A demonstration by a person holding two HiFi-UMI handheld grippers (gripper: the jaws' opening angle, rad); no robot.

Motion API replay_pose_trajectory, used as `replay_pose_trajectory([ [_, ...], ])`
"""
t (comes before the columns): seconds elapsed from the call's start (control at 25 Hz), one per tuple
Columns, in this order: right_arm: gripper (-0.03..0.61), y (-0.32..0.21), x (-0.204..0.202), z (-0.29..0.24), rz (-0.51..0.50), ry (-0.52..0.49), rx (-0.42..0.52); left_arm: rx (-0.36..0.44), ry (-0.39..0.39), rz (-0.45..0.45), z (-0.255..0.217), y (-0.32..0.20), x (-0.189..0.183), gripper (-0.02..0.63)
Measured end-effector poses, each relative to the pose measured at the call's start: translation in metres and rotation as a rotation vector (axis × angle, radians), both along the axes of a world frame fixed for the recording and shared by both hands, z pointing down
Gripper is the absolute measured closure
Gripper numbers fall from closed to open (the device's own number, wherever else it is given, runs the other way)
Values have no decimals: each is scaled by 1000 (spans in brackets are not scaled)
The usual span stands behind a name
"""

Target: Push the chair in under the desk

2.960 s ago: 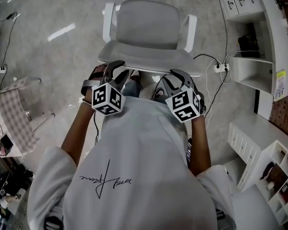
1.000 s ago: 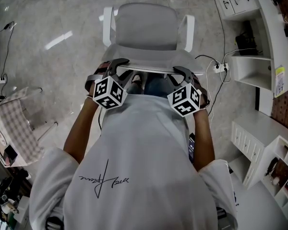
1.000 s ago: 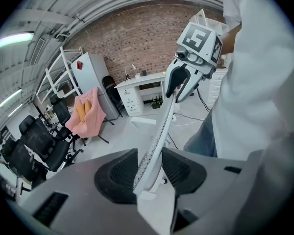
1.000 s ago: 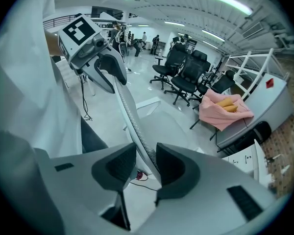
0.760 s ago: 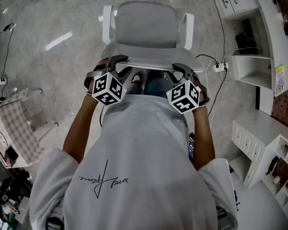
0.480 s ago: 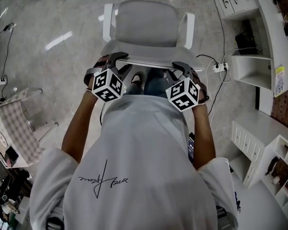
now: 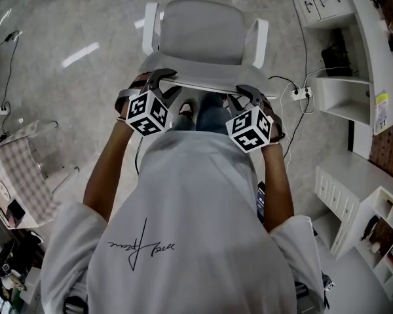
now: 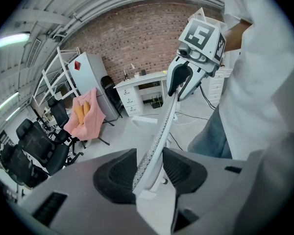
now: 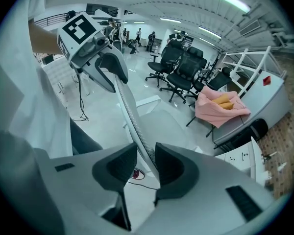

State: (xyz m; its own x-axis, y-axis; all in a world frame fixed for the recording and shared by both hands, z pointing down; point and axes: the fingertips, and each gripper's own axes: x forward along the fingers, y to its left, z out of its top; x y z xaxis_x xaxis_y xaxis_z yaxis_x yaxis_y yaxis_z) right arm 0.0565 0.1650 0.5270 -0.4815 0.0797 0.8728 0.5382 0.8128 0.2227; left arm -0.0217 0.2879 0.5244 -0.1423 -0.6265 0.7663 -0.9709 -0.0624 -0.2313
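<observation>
The light grey mesh-backed office chair (image 7: 200, 31) is sitting a touch further forward than a second ago, so the push is getting going. The left gripper (image 7: 164, 82) jaws are opening, loose around the backrest rim (image 8: 159, 131); the right gripper (image 7: 243, 94) jaws are pinching it, narrow. The white counter (image 7: 373, 51) is standing off right, not ahead, and a white power strip (image 7: 302, 92) is lying between.

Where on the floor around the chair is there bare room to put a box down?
The widest free patch of floor lies left of the chair, between it and the checked cloth. The right of the chair is crowded: a power strip and cables lie in front of the white shelf unit.
</observation>
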Motion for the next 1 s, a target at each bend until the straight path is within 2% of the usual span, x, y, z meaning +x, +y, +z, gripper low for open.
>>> replay_pose_trajectory([
  [0.72, 443, -26, -22, 0, 82, 12, -8, -7, -18, 70, 2, -34, -34, 446],
  [1.0, 442, -52, -32, 0, 115, 29, -12, 0, -27, 105, 1, -62, -46, 446],
])
